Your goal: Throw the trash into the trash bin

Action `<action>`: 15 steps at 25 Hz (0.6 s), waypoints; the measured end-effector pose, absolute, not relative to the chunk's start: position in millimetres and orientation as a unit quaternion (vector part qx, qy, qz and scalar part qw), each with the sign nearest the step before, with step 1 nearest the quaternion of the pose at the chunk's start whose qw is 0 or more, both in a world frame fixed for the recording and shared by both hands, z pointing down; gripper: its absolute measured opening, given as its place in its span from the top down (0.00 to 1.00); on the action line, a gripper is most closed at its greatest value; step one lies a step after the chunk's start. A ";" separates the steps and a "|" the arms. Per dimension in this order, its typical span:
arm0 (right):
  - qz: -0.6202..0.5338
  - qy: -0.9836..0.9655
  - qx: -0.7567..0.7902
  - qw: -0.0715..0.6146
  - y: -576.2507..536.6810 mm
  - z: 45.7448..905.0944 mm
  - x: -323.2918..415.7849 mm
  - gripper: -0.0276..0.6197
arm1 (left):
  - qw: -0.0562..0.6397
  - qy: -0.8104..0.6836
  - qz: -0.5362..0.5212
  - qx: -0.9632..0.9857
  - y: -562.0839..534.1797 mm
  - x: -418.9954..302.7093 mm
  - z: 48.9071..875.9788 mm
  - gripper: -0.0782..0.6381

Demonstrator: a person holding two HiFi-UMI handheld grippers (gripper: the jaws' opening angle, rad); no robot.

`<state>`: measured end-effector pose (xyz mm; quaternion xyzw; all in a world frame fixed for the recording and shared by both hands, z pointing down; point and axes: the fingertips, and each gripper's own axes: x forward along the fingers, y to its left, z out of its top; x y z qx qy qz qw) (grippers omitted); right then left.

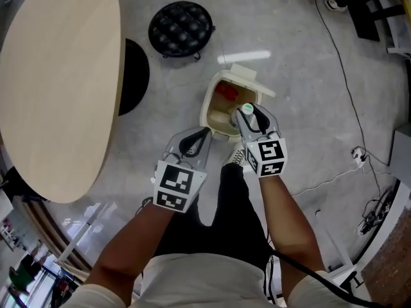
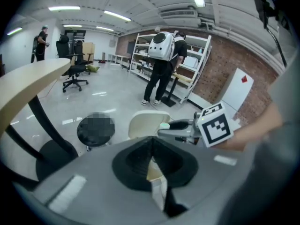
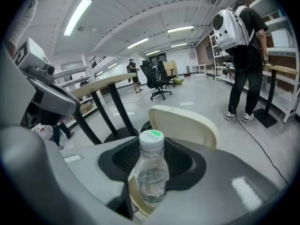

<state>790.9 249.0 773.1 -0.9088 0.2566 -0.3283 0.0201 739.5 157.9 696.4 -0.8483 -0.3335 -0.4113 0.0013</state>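
Observation:
A cream trash bin (image 1: 212, 111) stands on the floor with its lid (image 1: 249, 77) swung open and something red (image 1: 226, 92) inside. My right gripper (image 1: 249, 117) is shut on a clear plastic bottle (image 3: 150, 172) with a white and green cap (image 1: 247, 110), held upright just above the bin's near rim. The left gripper (image 1: 204, 133) hovers beside the bin's left front corner. Its jaws stand together, with only a thin pale strip showing between them in the left gripper view. The open lid (image 3: 185, 121) rises right behind the bottle.
A round wooden table (image 1: 58, 76) on a black base (image 1: 133, 76) fills the left. A black stool (image 1: 181, 27) stands behind the bin. Cables (image 1: 340, 63) run across the floor on the right. A person with a white backpack (image 2: 164, 62) stands at shelves far off.

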 end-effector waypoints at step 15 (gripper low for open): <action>-0.434 0.291 -0.851 -0.045 220.5 926.8 799.7 0.71 | 0.008 -0.304 -0.469 -0.829 141.2 728.3 794.6 0.88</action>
